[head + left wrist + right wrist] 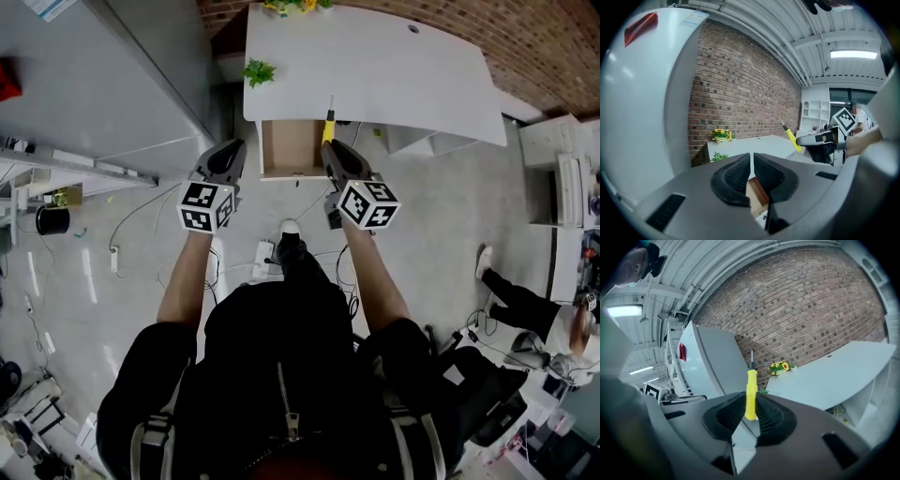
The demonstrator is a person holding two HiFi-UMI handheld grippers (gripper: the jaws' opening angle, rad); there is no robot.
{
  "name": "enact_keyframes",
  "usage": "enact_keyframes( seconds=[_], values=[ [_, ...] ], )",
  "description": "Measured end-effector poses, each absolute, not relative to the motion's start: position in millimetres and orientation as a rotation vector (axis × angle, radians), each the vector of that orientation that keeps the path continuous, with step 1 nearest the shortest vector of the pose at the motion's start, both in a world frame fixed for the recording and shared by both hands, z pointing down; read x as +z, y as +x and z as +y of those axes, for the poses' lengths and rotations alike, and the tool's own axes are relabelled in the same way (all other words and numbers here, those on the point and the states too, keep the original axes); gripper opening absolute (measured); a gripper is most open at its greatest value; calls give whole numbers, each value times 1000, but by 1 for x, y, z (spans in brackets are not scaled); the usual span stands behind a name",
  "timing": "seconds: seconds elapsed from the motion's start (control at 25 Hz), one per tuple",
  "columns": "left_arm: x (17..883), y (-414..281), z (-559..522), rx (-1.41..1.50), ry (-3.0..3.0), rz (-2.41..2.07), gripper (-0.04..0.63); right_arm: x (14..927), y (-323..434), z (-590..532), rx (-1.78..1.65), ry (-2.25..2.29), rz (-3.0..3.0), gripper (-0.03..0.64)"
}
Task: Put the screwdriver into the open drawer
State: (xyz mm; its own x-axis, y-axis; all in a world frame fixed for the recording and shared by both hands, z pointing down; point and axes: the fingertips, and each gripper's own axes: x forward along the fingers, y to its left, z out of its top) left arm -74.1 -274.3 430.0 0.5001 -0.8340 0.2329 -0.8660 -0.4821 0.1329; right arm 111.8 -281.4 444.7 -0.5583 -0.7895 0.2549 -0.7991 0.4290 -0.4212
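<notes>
A yellow-handled screwdriver (328,126) points upright out of my right gripper (331,150), which is shut on its handle (751,393). It hangs over the right edge of the open wooden drawer (290,147) under the white desk (375,66). My left gripper (233,150) hovers just left of the drawer. Its jaws are shut with nothing between them (752,158). In the left gripper view the drawer (758,193) shows below the jaws, and the screwdriver (791,137) sticks up from the right gripper (808,139).
A tall white cabinet (103,84) stands to the left of the desk. A small green plant (259,70) and yellow flowers (292,5) sit on the desk. Cables and a power strip (263,251) lie on the floor. A person (530,309) sits at the right by white shelves (553,159).
</notes>
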Motion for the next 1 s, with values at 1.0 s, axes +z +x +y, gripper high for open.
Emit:
enact_keyframes(
  seconds=[1.0],
  values=[
    [540, -59, -299, 315, 2370, -1334, 40, 587, 109, -281, 1072, 1348, -2413, 72]
  ],
)
